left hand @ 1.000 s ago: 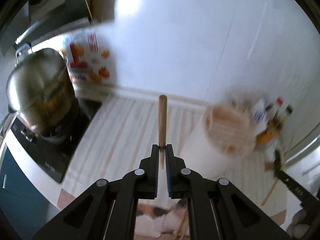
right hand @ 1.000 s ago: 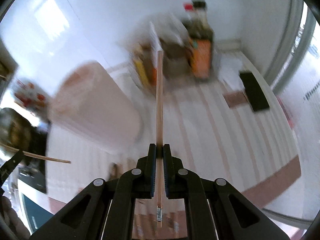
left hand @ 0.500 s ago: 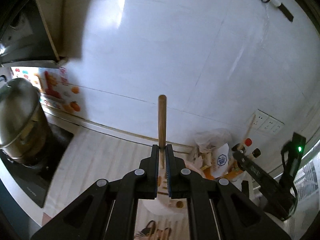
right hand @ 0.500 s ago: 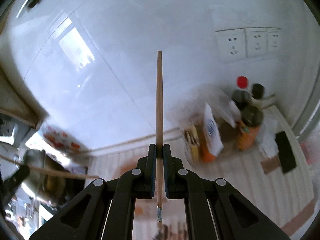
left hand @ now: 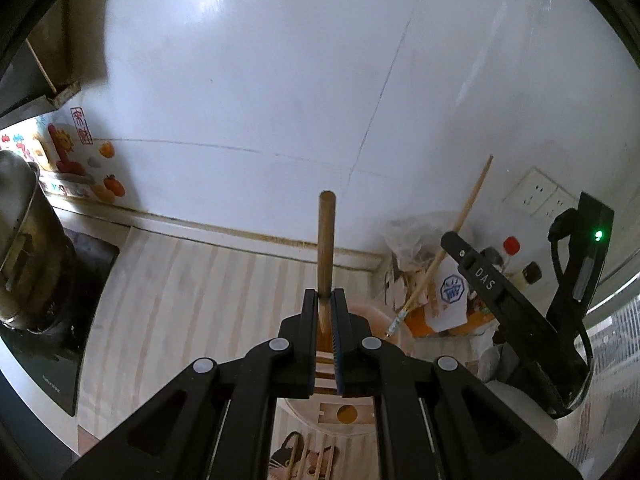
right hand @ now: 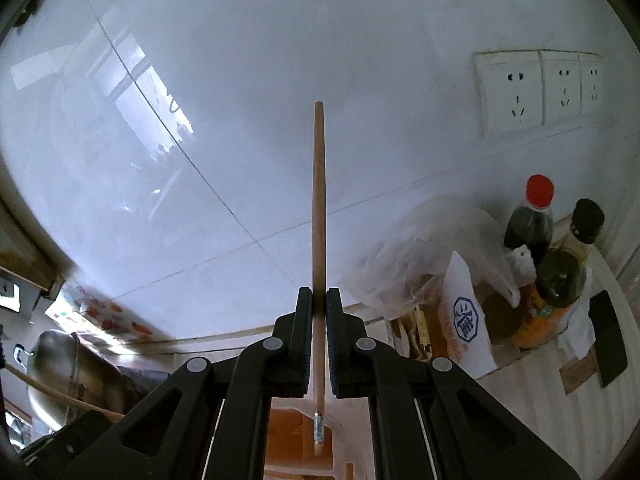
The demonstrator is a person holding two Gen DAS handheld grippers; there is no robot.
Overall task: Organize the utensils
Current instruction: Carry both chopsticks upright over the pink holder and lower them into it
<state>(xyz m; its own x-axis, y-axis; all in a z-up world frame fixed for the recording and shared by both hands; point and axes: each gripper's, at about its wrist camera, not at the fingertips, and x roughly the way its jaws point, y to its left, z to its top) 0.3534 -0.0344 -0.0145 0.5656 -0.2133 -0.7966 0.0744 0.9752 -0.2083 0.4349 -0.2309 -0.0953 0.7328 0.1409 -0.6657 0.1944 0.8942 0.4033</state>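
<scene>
Looking along the left tongs [left hand: 327,312], the jaws are closed tight on a thick wooden stick [left hand: 326,248] that rises upright out of them against the white tiled wall [left hand: 280,80]. Below the jaws sits a pale round holder [left hand: 376,316] with wooden slats inside, standing on the striped surface [left hand: 192,292]. To the left a steel pot [left hand: 24,240] stands on a dark cooktop [left hand: 48,344]. At the right the other tongs [left hand: 480,276] reach in, gripping a thin chopstick [left hand: 452,240] that slants over the holder's rim, its metal-tipped end lowest.

Along the right tongs [right hand: 319,312], the jaws are pinched shut on that thin chopstick [right hand: 319,200], which stands straight up; its metal-banded tip [right hand: 318,432] hangs just above the holder's orange-lit opening [right hand: 288,432]. A crumpled plastic bag [right hand: 424,248], a white packet [right hand: 464,320] and dark bottles [right hand: 532,220] crowd the right corner beneath wall sockets [right hand: 532,88].
</scene>
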